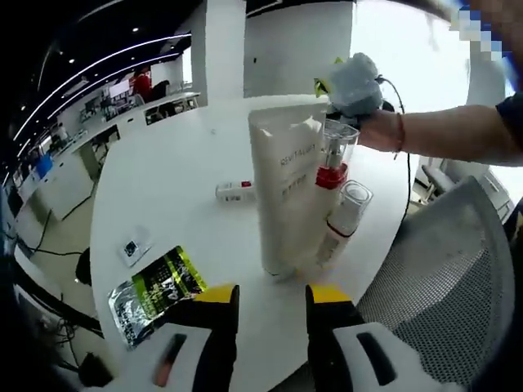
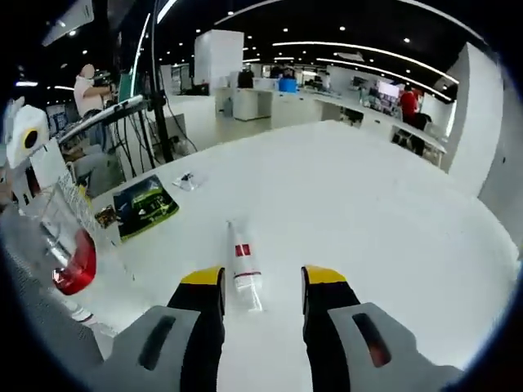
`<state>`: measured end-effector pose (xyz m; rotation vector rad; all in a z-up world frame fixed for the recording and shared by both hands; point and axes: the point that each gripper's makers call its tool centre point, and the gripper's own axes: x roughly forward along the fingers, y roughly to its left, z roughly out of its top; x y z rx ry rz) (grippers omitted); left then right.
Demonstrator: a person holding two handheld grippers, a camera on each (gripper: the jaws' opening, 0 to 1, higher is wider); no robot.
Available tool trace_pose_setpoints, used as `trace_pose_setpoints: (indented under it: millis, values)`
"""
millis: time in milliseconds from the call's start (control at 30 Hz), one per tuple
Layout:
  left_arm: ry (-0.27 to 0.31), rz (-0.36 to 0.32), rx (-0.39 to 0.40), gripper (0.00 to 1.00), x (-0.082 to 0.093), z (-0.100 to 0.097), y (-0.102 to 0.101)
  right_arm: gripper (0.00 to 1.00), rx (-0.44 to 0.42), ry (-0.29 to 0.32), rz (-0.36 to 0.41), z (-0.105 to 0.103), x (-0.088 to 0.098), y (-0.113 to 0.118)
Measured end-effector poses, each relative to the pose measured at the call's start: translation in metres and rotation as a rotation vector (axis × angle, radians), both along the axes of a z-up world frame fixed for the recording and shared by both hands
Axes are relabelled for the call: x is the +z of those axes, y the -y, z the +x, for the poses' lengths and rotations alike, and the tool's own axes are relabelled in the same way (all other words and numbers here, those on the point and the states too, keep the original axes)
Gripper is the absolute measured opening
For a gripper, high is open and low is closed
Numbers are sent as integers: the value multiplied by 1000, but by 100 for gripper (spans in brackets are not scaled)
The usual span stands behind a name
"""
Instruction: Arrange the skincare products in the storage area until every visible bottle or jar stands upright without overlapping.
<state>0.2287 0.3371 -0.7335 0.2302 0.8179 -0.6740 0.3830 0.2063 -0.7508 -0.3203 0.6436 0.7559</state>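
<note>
A tall cream tube (image 1: pixel 286 184) stands on its cap on the white round table (image 1: pixel 172 171). Close to its right, a clear bottle with a red band (image 1: pixel 333 159) stands upright, and a white clear-capped bottle (image 1: pixel 346 214) leans tilted. A small white tube with a red label (image 1: pixel 233 192) lies flat left of them. My left gripper (image 1: pixel 271 298) is open, short of the cream tube's base. My right gripper (image 1: pixel 355 82) hovers behind the clear bottle's top. In the right gripper view, my right gripper (image 2: pixel 261 282) is open and the small tube (image 2: pixel 243 271) lies on the table ahead, between the jaws.
A green-and-black sachet (image 1: pixel 159 290) and a small card (image 1: pixel 133 247) lie near the table's left edge. A grey mesh chair (image 1: pixel 441 286) stands at the table's near right. A person's arm (image 1: pixel 458 131) reaches in from the right. The red-banded bottle (image 2: pixel 72 265) stands at the left of the right gripper view.
</note>
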Motion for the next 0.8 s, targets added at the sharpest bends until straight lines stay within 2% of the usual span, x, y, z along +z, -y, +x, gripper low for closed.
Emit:
trace_pose_setpoints:
  millis: [233,267,367,500,667,733,800]
  values:
    - [-10,28,1,32,-3,1,-4,34,45,-45,-48,-2,-26,-19]
    - [-10,26,3,32,-3,1,-5,34,52,-58,-77,-3,-32,-18]
    - [-8,28,11,31,-3,2,-6,32,61,-79,-99,-1,-43,-16]
    - [4,43,23,30,-2,4,-11,28,63,-84,-123,2,-49,-13]
    - [4,54,22,30,-3,5,-12,26,54,-89,-103,6,-47,-14]
    - [4,58,21,30,-4,6,-12,20,58,-88,-98,7,-47,-16]
    - [1,54,24,30,-4,6,-12,19,61,-86,-98,7,-47,-17]
